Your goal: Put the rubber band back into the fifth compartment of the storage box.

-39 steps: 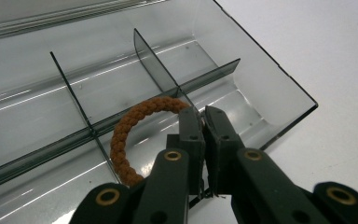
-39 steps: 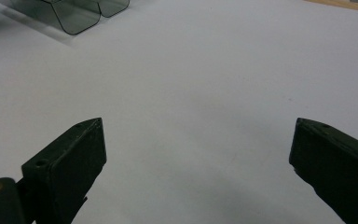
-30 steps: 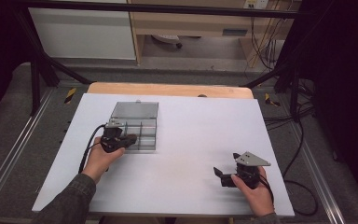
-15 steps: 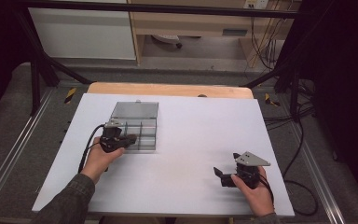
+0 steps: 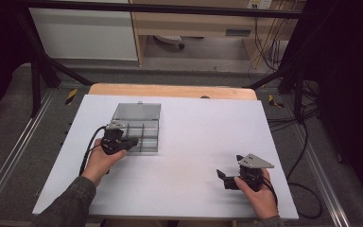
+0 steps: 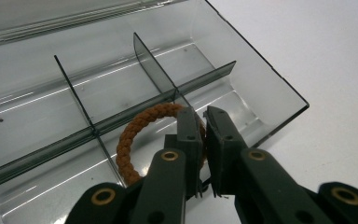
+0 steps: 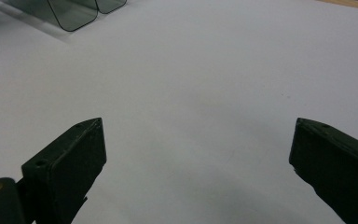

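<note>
A clear smoke-grey compartment box point(image 5: 147, 109) lies open on the white table, left of centre. My left gripper point(image 5: 131, 142) hangs over its near row. In the left gripper view the jaws of my left gripper point(image 6: 204, 114) are pinched together on a brown braided ring point(image 6: 137, 128). The ring hangs down over a divider of the box point(image 6: 279, 84) into a near compartment. My right gripper point(image 5: 222, 177) rests at the table's near right, far from the box. In the right gripper view my right gripper point(image 7: 198, 144) stands open over bare table with nothing between the jaws.
The box's lid point(image 5: 137, 111) lies folded back on the far side. A wooden strip point(image 5: 170, 90) edges the table's far side. Rounded corners of the box point(image 7: 72, 14) show at the top left of the right gripper view. Cables trail from both grippers.
</note>
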### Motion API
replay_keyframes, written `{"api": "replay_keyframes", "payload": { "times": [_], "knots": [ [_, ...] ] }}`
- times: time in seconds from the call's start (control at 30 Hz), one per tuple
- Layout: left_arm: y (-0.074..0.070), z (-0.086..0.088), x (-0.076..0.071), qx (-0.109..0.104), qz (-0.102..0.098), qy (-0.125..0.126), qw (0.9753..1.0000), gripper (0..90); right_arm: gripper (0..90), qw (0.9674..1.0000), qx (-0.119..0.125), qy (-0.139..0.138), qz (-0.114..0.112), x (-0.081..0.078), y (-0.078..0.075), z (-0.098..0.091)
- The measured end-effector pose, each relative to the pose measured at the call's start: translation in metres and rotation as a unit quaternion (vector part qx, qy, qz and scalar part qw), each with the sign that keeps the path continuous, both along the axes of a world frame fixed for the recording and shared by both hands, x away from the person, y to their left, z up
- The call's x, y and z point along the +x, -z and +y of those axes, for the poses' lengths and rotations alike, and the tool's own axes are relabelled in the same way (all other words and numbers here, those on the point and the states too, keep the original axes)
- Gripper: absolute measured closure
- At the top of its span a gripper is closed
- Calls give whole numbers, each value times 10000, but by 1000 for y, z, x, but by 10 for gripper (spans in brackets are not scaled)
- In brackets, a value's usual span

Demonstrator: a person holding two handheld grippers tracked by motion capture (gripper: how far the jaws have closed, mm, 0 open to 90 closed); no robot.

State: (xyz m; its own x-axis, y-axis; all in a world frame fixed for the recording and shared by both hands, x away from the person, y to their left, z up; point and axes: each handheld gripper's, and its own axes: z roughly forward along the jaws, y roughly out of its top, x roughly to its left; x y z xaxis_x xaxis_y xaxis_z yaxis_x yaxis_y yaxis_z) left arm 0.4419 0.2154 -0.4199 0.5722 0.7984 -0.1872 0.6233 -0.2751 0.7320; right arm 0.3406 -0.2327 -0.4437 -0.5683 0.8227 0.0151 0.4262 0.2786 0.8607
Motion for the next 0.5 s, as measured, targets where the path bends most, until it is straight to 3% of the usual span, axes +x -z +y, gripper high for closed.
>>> {"api": "replay_keyframes", "payload": {
  "times": [0.5],
  "knots": [
    [-1, -1, 0, -56, -44, -36, 10000, 814, 41, 10000, 6, -6, 12, 0, 0, 0]
  ]
}}
